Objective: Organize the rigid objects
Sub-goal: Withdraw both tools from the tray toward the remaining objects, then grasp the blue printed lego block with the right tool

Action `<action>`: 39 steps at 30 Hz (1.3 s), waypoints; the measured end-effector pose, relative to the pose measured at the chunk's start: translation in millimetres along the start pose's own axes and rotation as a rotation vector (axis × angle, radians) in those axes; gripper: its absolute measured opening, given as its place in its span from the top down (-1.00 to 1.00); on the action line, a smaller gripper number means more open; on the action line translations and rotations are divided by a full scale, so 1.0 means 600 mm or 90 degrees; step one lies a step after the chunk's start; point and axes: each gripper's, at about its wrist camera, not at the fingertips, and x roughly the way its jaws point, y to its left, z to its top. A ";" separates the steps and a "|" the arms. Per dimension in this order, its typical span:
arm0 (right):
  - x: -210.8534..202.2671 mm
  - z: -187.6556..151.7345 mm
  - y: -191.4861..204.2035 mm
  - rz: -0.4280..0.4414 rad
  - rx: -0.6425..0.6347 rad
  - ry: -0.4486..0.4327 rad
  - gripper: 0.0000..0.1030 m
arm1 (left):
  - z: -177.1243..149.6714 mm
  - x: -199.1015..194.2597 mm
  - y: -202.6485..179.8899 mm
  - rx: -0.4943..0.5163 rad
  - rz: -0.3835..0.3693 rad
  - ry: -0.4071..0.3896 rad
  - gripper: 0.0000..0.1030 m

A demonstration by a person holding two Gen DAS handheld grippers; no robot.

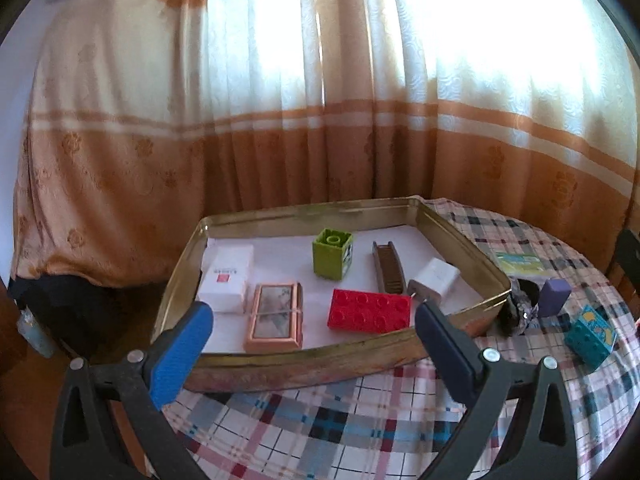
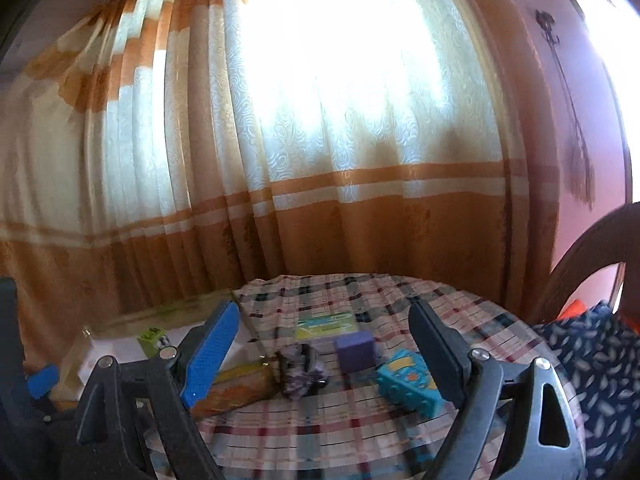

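Note:
A gold metal tray (image 1: 304,356) on the plaid table holds a white box (image 1: 228,278), a framed picture (image 1: 276,316), a red brick (image 1: 370,310), a green block (image 1: 332,252), a brown comb-like piece (image 1: 387,266) and a white charger (image 1: 434,280). My left gripper (image 1: 316,316) is open and empty in front of the tray. To the tray's right lie a teal block (image 2: 408,382), a purple block (image 2: 356,350) and a dark crumpled object (image 2: 300,372). My right gripper (image 2: 324,316) is open and empty, just short of them.
A yellow-green packet (image 2: 326,324) lies behind the purple block. Orange and cream curtains hang behind the round table (image 2: 340,432). A chair back (image 2: 592,256) with patterned fabric stands at the right. The tray's corner (image 2: 240,392) shows in the right wrist view.

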 end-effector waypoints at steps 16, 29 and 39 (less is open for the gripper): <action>-0.010 0.007 -0.076 -0.066 0.005 0.007 -0.71 | -0.005 -0.016 -0.027 0.034 0.010 -0.022 -0.99; 0.005 0.012 -0.143 -0.103 0.025 0.046 -0.71 | -0.015 -0.010 -0.060 0.057 -0.028 0.029 -0.99; 0.026 0.013 -0.200 -0.121 0.041 0.104 -0.71 | -0.018 -0.008 -0.079 0.076 -0.036 0.050 -0.99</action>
